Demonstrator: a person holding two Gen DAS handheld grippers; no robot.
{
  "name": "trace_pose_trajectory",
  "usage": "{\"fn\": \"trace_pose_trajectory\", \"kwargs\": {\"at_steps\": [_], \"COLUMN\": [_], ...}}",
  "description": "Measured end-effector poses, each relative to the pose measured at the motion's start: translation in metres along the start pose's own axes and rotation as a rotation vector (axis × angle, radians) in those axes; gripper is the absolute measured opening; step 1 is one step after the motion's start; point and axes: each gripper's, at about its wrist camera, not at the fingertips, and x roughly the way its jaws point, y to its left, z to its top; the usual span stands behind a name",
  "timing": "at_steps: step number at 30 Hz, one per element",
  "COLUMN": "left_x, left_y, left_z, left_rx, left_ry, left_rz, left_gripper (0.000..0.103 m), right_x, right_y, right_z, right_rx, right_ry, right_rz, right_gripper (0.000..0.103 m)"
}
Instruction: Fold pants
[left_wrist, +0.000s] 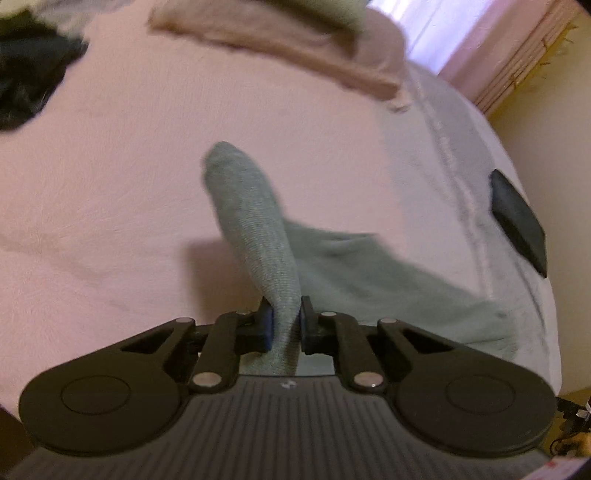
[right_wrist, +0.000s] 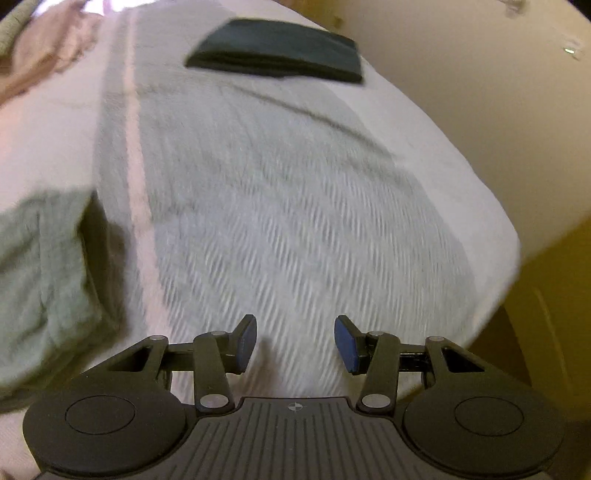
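Grey-green knit pants (left_wrist: 258, 229) are pinched between the blue pads of my left gripper (left_wrist: 286, 325), which is shut on a raised fold of the fabric; the rest of the pants trails to the right over the bed. In the right wrist view the same pants (right_wrist: 37, 277) lie bunched at the left edge. My right gripper (right_wrist: 295, 345) is open above the pale green bed cover (right_wrist: 277, 203), with nothing between its fingers.
A pink sheet (left_wrist: 129, 166) covers the bed. A dark folded garment (right_wrist: 280, 51) lies at the far side of the bed cover, seen also as a dark folded garment (left_wrist: 517, 221). A brownish-pink cloth (left_wrist: 295, 48) and black clothing (left_wrist: 33, 81) lie farther off. The bed edge drops off at right.
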Motion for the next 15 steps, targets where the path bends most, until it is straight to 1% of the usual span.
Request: {"fn": "trace_pose_trajectory", "kwargs": {"at_steps": [2, 3, 4, 6, 7, 8, 9, 11, 12, 13, 14, 15], "left_x": [-0.01, -0.01, -0.01, -0.002, 0.005, 0.009, 0.019, 0.047, 0.07, 0.094, 0.126, 0.152], "left_y": [-0.064, -0.103, -0.132, -0.193, -0.224, -0.245, -0.27, -0.312, -0.33, -0.344, -0.355, -0.362], "left_z": [-0.008, -0.012, -0.015, -0.025, -0.03, -0.039, -0.047, -0.064, -0.076, -0.089, -0.105, -0.117], "left_rx": [0.073, 0.114, 0.14, 0.187, 0.21, 0.227, 0.255, 0.286, 0.316, 0.341, 0.35, 0.338], "left_ry": [-0.032, -0.041, -0.051, -0.053, -0.048, -0.041, -0.015, 0.043, 0.076, 0.118, 0.174, 0.221], "left_rz": [0.029, 0.032, 0.026, -0.026, -0.066, -0.106, -0.151, -0.199, -0.212, -0.215, -0.209, -0.193], "left_gripper": [0.01, 0.01, 0.01, 0.01, 0.01, 0.01, 0.01, 0.01, 0.011, 0.016, 0.02, 0.023], "right_x": [0.002, 0.003, 0.002, 0.004, 0.005, 0.006, 0.005, 0.008, 0.011, 0.015, 0.019, 0.024], "right_y": [-0.023, -0.035, -0.042, -0.057, -0.063, -0.068, -0.073, -0.084, -0.089, -0.094, -0.099, -0.103], "right_z": [0.017, 0.027, 0.034, 0.048, 0.054, 0.056, 0.058, 0.059, 0.059, 0.056, 0.053, 0.05], "right_rx": [0.009, 0.014, 0.019, 0.023, 0.027, 0.034, 0.043, 0.062, 0.072, 0.083, 0.095, 0.109], "right_ry": [-0.013, -0.019, -0.026, -0.039, -0.043, -0.048, -0.051, -0.044, -0.038, -0.028, -0.013, 0.008], "right_rz": [0.051, 0.076, 0.09, 0.107, 0.113, 0.118, 0.127, 0.137, 0.139, 0.136, 0.132, 0.132], "right_gripper": [0.045, 0.045, 0.045, 0.045, 0.045, 0.045, 0.045, 0.045, 0.045, 0.045, 0.045, 0.045]}}
